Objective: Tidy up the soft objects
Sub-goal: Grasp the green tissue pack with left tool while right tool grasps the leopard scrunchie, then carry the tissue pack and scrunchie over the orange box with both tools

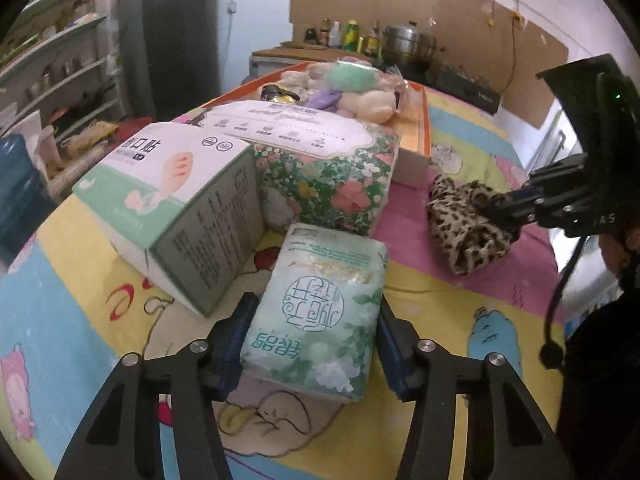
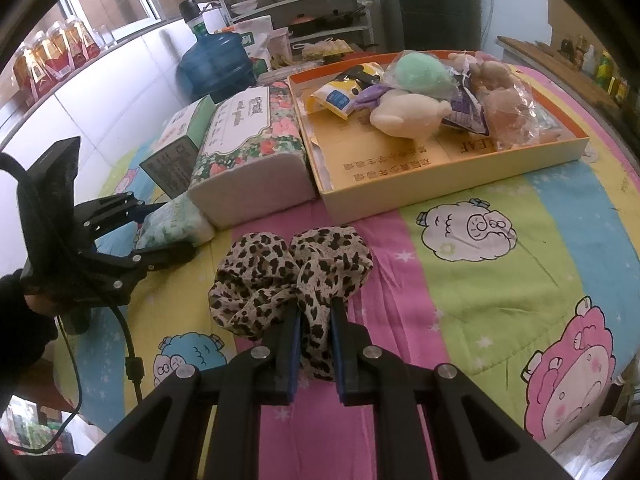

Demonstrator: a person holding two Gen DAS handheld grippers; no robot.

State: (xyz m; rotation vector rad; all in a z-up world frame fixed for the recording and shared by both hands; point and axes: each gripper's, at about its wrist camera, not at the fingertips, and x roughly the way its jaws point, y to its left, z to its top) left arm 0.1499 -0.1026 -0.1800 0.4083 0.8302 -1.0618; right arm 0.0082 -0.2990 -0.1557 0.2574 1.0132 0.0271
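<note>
My left gripper (image 1: 316, 320) is shut on a green tissue pack (image 1: 320, 304), its pads against both sides, on the cartoon quilt. It also shows in the right wrist view (image 2: 172, 226) at the left. My right gripper (image 2: 316, 316) is shut on a leopard-print cloth (image 2: 288, 272), which also shows in the left wrist view (image 1: 464, 224). An orange-rimmed shallow box (image 2: 440, 176) beyond holds a cream plush (image 2: 404, 114), a green plush (image 2: 420, 74) and bagged soft toys.
A floral tissue pack (image 1: 328, 164) and a white-green carton (image 1: 176, 200) stand just beyond the left gripper. A blue water jug (image 2: 216, 60) and shelves are at the back left. A counter with bottles and a pot (image 1: 404, 42) lies beyond the bed.
</note>
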